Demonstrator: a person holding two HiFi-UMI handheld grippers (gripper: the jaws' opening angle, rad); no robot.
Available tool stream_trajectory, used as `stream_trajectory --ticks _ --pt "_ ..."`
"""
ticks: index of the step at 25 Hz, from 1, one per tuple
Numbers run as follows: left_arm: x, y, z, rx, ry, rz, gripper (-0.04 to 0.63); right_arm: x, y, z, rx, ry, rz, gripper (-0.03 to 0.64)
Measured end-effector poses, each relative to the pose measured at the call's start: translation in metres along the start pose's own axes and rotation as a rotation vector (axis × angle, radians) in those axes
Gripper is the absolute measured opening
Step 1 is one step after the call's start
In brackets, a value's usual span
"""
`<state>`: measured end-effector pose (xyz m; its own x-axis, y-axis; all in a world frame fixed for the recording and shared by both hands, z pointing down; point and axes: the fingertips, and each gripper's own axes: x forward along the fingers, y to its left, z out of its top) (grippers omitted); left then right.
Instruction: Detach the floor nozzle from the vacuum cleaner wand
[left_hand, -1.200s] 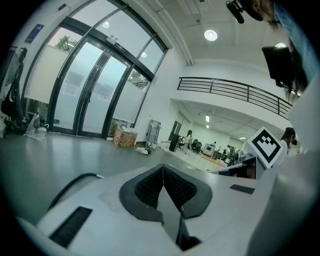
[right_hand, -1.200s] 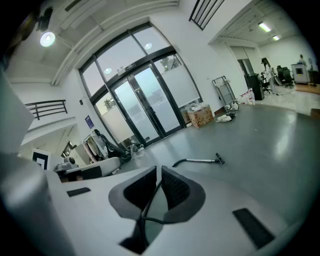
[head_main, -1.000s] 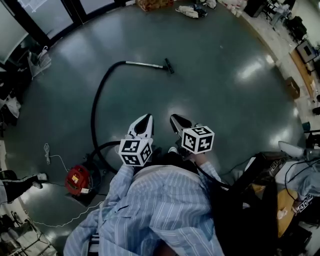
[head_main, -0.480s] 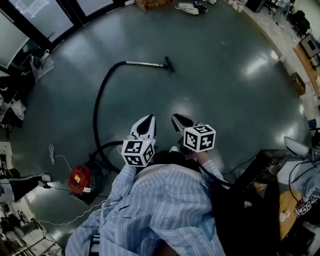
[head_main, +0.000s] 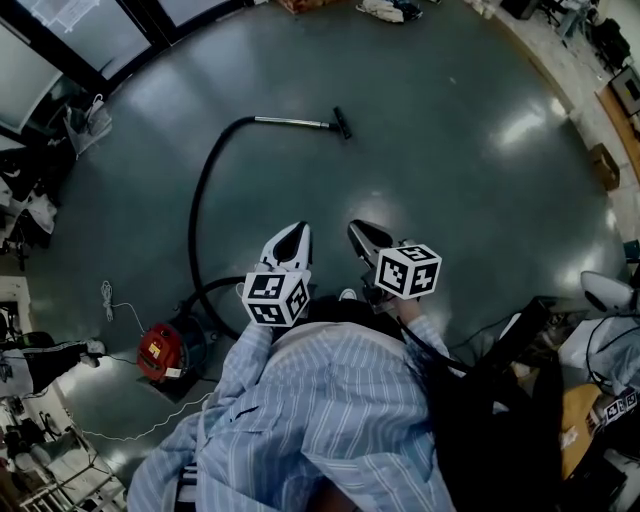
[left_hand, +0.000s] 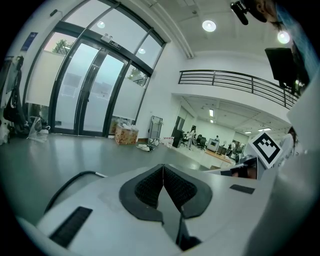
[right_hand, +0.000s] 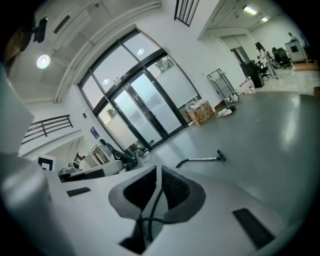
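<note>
Both grippers sit a touch further right and higher in the head view than a second ago, and the whole floor scene has shifted with them. The left gripper (head_main: 293, 232) (left_hand: 163, 167) has its jaws pressed together with nothing between them. The right gripper (head_main: 360, 230) (right_hand: 157, 169) has its jaws nearly together, with a thin gap and nothing in it. Both are held side by side in front of the person's striped shirt (head_main: 320, 420), pointing out over the grey floor (head_main: 450, 180). The floor nozzle (head_main: 343, 123) (right_hand: 221, 155) lies on the floor well ahead of the grippers, attached to the end of the metal wand (head_main: 295, 123) (right_hand: 202, 159). A black hose (head_main: 198, 200) curves from the wand back to the red vacuum cleaner (head_main: 160, 350) at the person's left.
</note>
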<state>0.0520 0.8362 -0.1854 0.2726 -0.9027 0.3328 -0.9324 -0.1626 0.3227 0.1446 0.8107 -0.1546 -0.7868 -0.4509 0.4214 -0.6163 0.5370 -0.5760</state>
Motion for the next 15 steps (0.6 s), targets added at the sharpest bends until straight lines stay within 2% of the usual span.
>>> stream_trajectory --ticks 9,15 --pt "0.026 -0.023 -0.009 -0.028 0.005 0.024 0.006 -0.012 -0.044 -0.001 0.034 0.057 -0.009 0.037" --pt "0.043 -0.008 -0.011 -0.046 0.037 0.055 0.006 0.003 -0.060 0.011 0.072 0.071 -0.003 0.037"
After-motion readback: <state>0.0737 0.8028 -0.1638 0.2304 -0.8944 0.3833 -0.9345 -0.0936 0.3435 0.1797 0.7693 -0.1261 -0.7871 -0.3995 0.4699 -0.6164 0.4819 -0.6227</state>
